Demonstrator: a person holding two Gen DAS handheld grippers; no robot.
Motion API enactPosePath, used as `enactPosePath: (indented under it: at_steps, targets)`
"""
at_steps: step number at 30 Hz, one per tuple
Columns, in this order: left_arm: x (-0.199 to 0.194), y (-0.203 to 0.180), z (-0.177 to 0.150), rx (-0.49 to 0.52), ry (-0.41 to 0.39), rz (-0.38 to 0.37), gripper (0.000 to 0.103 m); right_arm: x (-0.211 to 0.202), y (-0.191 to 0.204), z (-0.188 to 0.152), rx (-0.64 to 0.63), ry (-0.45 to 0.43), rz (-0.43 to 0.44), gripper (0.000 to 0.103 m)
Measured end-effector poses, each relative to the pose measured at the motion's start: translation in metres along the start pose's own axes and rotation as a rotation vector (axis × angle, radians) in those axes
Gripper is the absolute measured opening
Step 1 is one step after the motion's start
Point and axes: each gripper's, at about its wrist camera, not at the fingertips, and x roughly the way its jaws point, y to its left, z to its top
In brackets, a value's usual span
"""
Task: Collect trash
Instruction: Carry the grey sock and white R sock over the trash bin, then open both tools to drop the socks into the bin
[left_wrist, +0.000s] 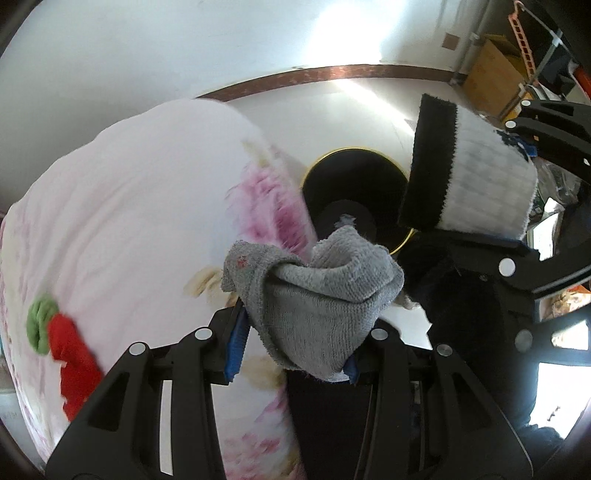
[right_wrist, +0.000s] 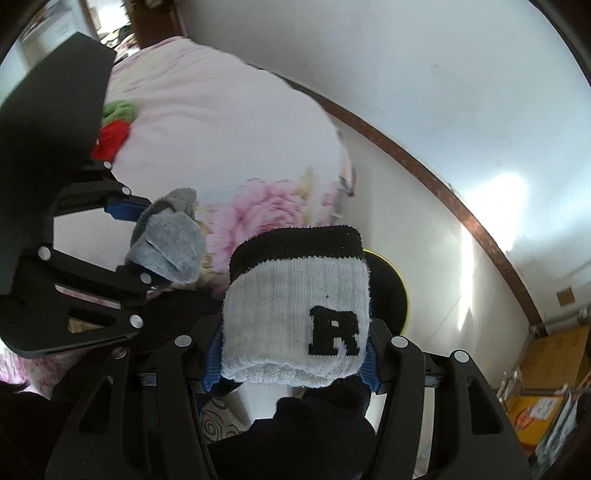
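My left gripper (left_wrist: 293, 350) is shut on a grey sock (left_wrist: 314, 295), held up beside the bed. It also shows in the right wrist view (right_wrist: 170, 240). My right gripper (right_wrist: 291, 358) is shut on a white sock (right_wrist: 295, 314) with a black cuff and a black letter R. In the left wrist view that sock (left_wrist: 476, 177) hangs at the upper right. A black round bin (left_wrist: 354, 188) with a yellow rim stands on the floor just beyond both socks. In the right wrist view only the bin's edge (right_wrist: 391, 284) shows behind the white sock.
A bed with a pink floral quilt (left_wrist: 140, 206) fills the left side. A red and green cloth item (left_wrist: 62, 350) lies on it. Cardboard boxes (left_wrist: 487, 74) and clutter stand by the white wall at the right. A dark garment (right_wrist: 314, 432) lies below the right gripper.
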Motion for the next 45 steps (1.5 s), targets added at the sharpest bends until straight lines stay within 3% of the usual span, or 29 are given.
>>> enactPosePath:
  at_steps: [9, 10, 11, 13, 22, 28, 30, 45]
  targets:
    - [0.043, -0.031, 0.056, 0.047, 0.016, -0.109, 0.044, 0.002, -0.053, -0.013, 0.109, 0.011, -0.067, 0.054]
    - [0.049, -0.033, 0.063, 0.047, 0.022, -0.119, 0.055, 0.002, -0.06, -0.014, 0.123, 0.012, -0.081, 0.054]
    - [0.055, -0.034, 0.068, 0.047, 0.034, -0.126, 0.075, 0.004, -0.065, -0.014, 0.137, 0.014, -0.08, 0.054]
    - [0.065, -0.034, 0.078, 0.024, 0.054, -0.118, 0.089, 0.006, -0.075, -0.015, 0.159, 0.017, -0.081, 0.054]
    - [0.061, -0.026, 0.079, 0.045, 0.055, -0.016, 0.089, 0.023, -0.084, -0.008, 0.152, 0.046, -0.087, 0.057]
    - [0.048, -0.007, 0.061, 0.003, 0.057, 0.011, 0.089, 0.042, -0.089, -0.001, 0.163, 0.07, -0.101, 0.074]
    - [0.042, 0.0, 0.054, -0.021, 0.058, 0.017, 0.089, 0.047, -0.088, 0.001, 0.166, 0.083, -0.108, 0.085]
    - [0.006, 0.055, 0.001, -0.215, 0.039, 0.079, 0.089, 0.042, -0.017, 0.028, -0.001, 0.055, -0.07, 0.085]
